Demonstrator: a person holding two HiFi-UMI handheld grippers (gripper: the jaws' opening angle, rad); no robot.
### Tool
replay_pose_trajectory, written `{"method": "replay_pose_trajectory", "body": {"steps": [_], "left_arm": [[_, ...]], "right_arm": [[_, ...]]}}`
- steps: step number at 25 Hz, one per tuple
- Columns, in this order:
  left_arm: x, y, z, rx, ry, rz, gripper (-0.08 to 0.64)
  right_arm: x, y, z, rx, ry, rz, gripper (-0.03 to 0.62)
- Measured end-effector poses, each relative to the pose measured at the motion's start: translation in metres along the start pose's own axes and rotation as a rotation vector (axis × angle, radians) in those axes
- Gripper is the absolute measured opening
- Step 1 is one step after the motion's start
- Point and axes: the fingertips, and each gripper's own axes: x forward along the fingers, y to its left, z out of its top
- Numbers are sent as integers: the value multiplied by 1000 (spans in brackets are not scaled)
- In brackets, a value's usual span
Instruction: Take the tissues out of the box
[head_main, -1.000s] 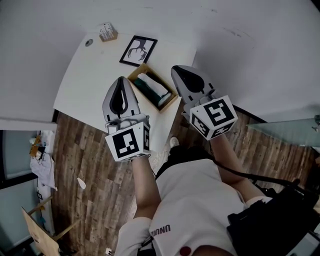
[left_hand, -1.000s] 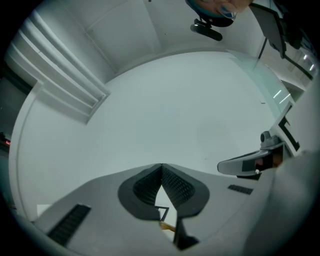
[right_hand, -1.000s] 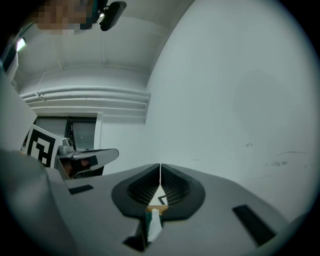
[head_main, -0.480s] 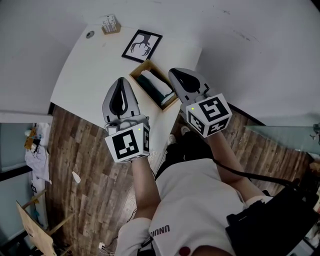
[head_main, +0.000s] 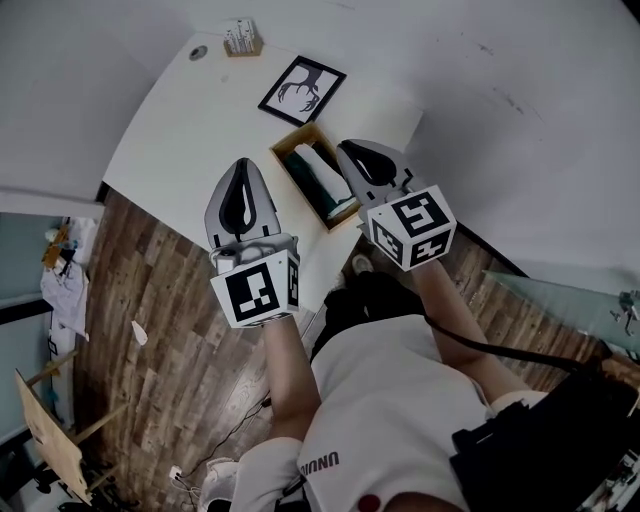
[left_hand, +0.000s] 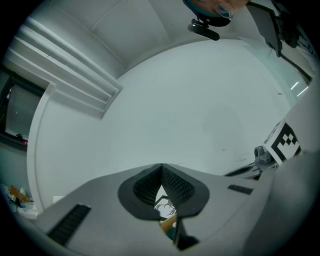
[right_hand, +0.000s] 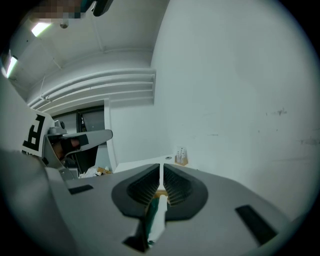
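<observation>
An open wooden box (head_main: 292, 176) lies on the white table (head_main: 200, 130), with a green and white tissue pack (head_main: 322, 178) inside it. My right gripper (head_main: 346, 150) hovers over the box's right edge, shut and empty. Its own view shows the tissue pack (right_hand: 156, 216) and the box rim (right_hand: 159, 193) below through the slit behind the right gripper's (right_hand: 160, 165) tips. My left gripper (head_main: 241, 163) hangs over the table's near part, left of the box, also shut with nothing in it. Below the left gripper's (left_hand: 161, 166) closed tips the box (left_hand: 168, 226) peeks through.
A black-framed picture (head_main: 302, 90) lies flat beyond the box. A small wooden holder (head_main: 240, 38) and a round cable hole (head_main: 197, 52) sit at the table's far corner. White walls border the table on the right. Wood floor (head_main: 170, 330) lies beyond the near table edge.
The head view has swung, so the table now sits further right and up. My right gripper has drifted left, its tip now over the box's right edge. Both stay shut.
</observation>
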Motion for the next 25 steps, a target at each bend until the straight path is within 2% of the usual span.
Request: {"method": "replay_pose_trajectory", "body": {"steps": [10, 15, 25], "left_arm": [[1, 12, -12, 3, 28, 49, 14], [2, 12, -18, 6, 44, 47, 13], [4, 20, -27, -3, 62, 45, 12]], "right_arm": [[27, 2, -26, -10, 84, 52, 30], [35, 4, -39, -9, 124, 73, 78], [46, 5, -62, -11, 194, 64, 123]]}}
